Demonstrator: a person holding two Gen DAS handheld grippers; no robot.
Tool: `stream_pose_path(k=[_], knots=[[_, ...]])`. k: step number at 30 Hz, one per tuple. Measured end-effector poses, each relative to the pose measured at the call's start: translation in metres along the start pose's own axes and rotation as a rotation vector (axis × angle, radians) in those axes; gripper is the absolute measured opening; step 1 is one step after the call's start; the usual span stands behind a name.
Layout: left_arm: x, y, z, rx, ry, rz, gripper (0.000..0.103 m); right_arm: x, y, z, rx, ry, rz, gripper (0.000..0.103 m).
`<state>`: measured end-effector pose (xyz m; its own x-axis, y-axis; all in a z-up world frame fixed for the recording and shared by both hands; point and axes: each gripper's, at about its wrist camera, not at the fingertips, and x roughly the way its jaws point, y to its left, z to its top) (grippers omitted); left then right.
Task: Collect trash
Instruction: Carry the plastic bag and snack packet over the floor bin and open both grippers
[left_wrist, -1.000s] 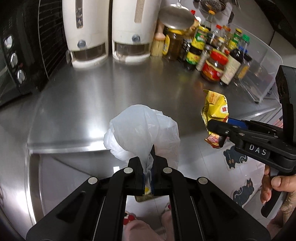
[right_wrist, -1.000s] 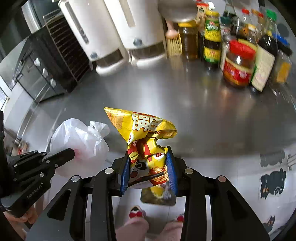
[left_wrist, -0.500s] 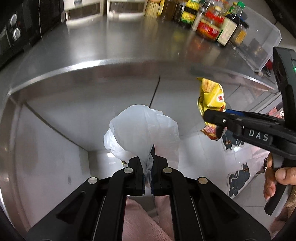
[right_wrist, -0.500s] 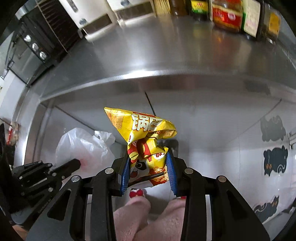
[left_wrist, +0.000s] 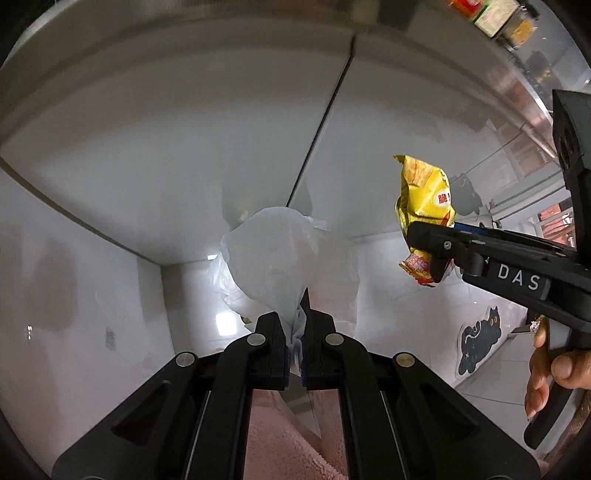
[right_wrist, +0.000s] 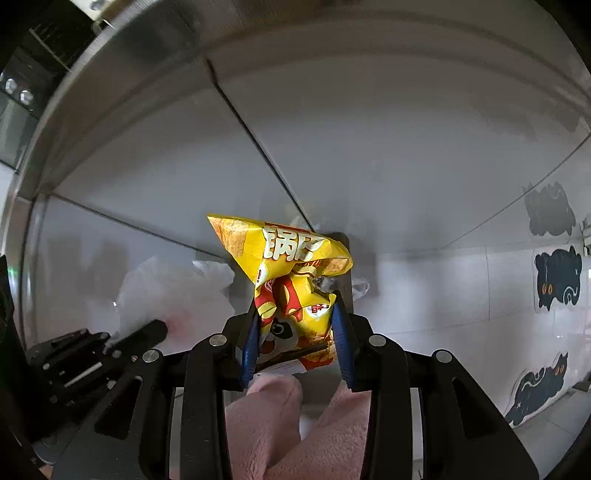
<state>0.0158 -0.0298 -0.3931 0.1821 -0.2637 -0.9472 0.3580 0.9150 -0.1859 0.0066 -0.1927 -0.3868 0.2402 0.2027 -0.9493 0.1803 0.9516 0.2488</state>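
My left gripper (left_wrist: 294, 325) is shut on the twisted neck of a thin white plastic bag (left_wrist: 280, 258), which balloons out ahead of the fingers. To its right, the right gripper (left_wrist: 428, 254) holds a crumpled yellow snack packet (left_wrist: 424, 195). In the right wrist view the same yellow packet (right_wrist: 288, 273) is pinched between the blue pads of my right gripper (right_wrist: 295, 328), and the white bag (right_wrist: 173, 288) with the left gripper (right_wrist: 147, 330) shows at lower left. Both grippers point steeply down in front of steel cabinet doors (left_wrist: 184, 129).
The steel counter edge (right_wrist: 110, 66) curves overhead, with jars (left_wrist: 506, 14) on it at upper right. Below lie a white tiled floor (left_wrist: 406, 332) with black cat stickers (left_wrist: 480, 339), and pink fluffy slippers (right_wrist: 266, 424). A hand (left_wrist: 554, 369) grips the right tool's handle.
Both grippers have dropped from counter height to below the counter edge and tipped further down, each keeping its load. The counter top and jars have slid up out of view.
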Motion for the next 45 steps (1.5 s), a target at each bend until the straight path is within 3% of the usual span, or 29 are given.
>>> stream_pose_path(k=[10, 18, 26, 32, 36, 38, 40, 42, 45], knots=[[0.059, 0.015, 0.012, -0.062, 0.121, -0.029, 0.002, 0.051, 0.001, 0.014, -0.009, 0.057, -0.041, 0.038], [0.082, 0.018, 0.029, -0.060, 0.151, -0.019, 0.002, 0.069, 0.002, 0.026, 0.017, 0.088, -0.040, 0.040], [0.088, 0.019, 0.036, -0.074, 0.164, -0.028, 0.007, 0.066, 0.000, 0.035, 0.028, 0.103, -0.026, 0.051], [0.084, 0.019, 0.039, -0.077, 0.156, -0.018, 0.023, 0.065, -0.004, 0.038, 0.036, 0.095, -0.028, 0.060], [0.077, 0.021, 0.038, -0.071, 0.146, -0.003, 0.043, 0.058, -0.006, 0.037, 0.040, 0.083, -0.038, 0.065], [0.070, 0.020, 0.038, -0.072, 0.137, 0.007, 0.051, 0.054, -0.007, 0.039, 0.042, 0.077, -0.043, 0.077], [0.060, 0.019, 0.039, -0.076, 0.118, 0.021, 0.066, 0.044, -0.007, 0.038, 0.040, 0.055, -0.058, 0.079], [0.047, 0.018, 0.040, -0.078, 0.096, 0.030, 0.074, 0.033, -0.005, 0.038, 0.038, 0.047, -0.060, 0.097], [0.027, 0.018, 0.042, -0.071, 0.063, 0.040, 0.083, 0.014, 0.000, 0.035, 0.028, 0.018, -0.066, 0.100]])
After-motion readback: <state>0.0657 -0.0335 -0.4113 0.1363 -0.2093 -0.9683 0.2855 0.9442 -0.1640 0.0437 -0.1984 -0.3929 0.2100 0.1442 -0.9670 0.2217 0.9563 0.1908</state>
